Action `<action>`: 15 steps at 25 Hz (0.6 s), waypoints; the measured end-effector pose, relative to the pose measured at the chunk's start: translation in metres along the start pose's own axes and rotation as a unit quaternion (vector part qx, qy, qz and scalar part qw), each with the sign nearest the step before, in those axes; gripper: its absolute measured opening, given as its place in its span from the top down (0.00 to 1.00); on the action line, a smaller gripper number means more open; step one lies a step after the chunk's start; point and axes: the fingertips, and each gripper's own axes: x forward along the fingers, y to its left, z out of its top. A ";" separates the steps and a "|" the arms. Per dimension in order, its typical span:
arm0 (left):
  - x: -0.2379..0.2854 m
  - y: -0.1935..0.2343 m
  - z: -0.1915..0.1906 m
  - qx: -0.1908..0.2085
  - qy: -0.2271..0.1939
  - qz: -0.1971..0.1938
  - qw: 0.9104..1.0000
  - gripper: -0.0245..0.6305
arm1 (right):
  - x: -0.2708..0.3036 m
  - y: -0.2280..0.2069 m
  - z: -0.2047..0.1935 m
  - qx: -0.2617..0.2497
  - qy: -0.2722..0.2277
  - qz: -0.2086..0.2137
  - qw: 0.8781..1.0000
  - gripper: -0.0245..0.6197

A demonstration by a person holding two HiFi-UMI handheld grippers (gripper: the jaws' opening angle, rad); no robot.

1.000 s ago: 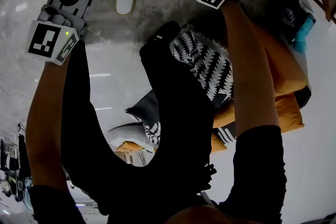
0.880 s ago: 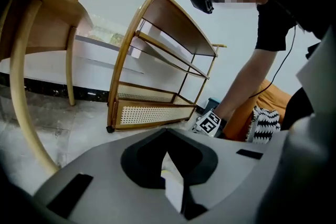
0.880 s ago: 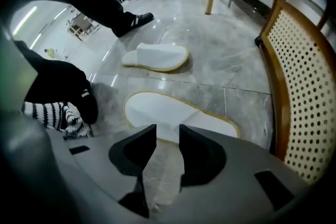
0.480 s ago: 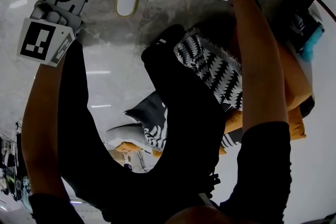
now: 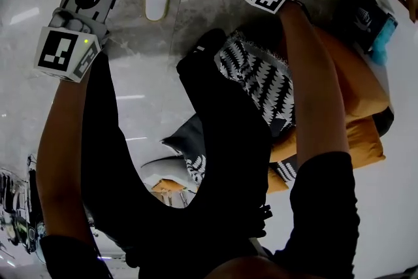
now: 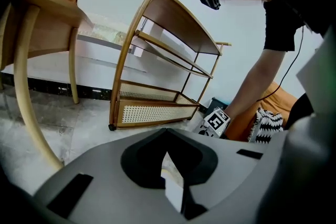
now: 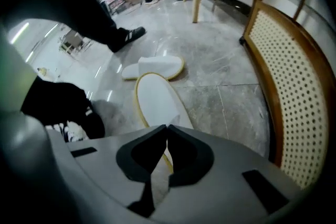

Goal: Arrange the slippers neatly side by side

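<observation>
The right claw (image 7: 167, 132) grips the rim of the near slipper (image 7: 155, 98); a second slipper (image 7: 153, 67) lies just beyond.

A grey stone floor (image 5: 153, 49) runs under everything. On the far right stands a wooden shelf rack (image 6: 152, 113) with woven cane panels, and left of it a wooden chair (image 6: 23, 76) with curved legs. On the near right, orange cushions (image 5: 356, 98) lie beside a black-and-white patterned cloth (image 5: 258, 78). A teal thing (image 5: 384, 36) sits at the right edge.
</observation>
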 end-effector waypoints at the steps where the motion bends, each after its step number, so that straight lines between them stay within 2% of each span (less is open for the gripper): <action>1: -0.003 -0.002 0.003 -0.001 0.004 0.000 1.000 0.94 | -0.009 0.003 0.005 0.041 -0.022 -0.011 0.999 0.91; 3: -0.009 -0.004 0.008 -0.003 0.012 -0.001 1.000 0.94 | -0.026 0.008 0.016 0.138 -0.072 -0.038 0.987 0.91; 4: -0.013 -0.005 0.011 -0.005 0.017 -0.001 1.000 0.94 | -0.034 0.008 0.019 0.190 -0.097 -0.053 0.976 0.91; 6: -0.019 -0.008 0.015 -0.011 0.024 0.000 1.000 0.94 | -0.050 0.009 0.022 0.289 -0.143 -0.082 0.943 0.91; 7: -0.022 -0.011 0.016 -0.015 0.027 0.001 1.000 0.94 | -0.058 0.010 0.022 0.340 -0.165 -0.095 0.921 0.91; 8: -0.024 -0.014 0.018 -0.018 0.030 -0.001 0.999 0.94 | -0.064 0.012 0.022 0.394 -0.184 -0.106 0.894 0.91; 9: -0.026 -0.017 0.019 -0.019 0.034 -0.004 0.999 0.94 | -0.068 0.015 0.022 0.451 -0.201 -0.114 0.862 0.91; 11: -0.028 -0.021 0.021 -0.020 0.039 -0.013 0.999 0.94 | -0.069 0.026 0.022 0.558 -0.227 -0.126 0.788 0.91; 12: -0.028 -0.022 0.021 -0.020 0.042 -0.018 0.999 0.94 | -0.067 0.032 0.025 0.598 -0.235 -0.131 0.755 0.91; 13: -0.028 -0.023 0.021 -0.019 0.043 -0.022 0.999 0.94 | -0.063 0.038 0.028 0.627 -0.240 -0.136 0.729 0.91; 15: -0.026 -0.025 0.020 -0.017 0.046 -0.032 0.998 0.94 | -0.051 0.047 0.038 0.670 -0.249 -0.142 0.685 0.91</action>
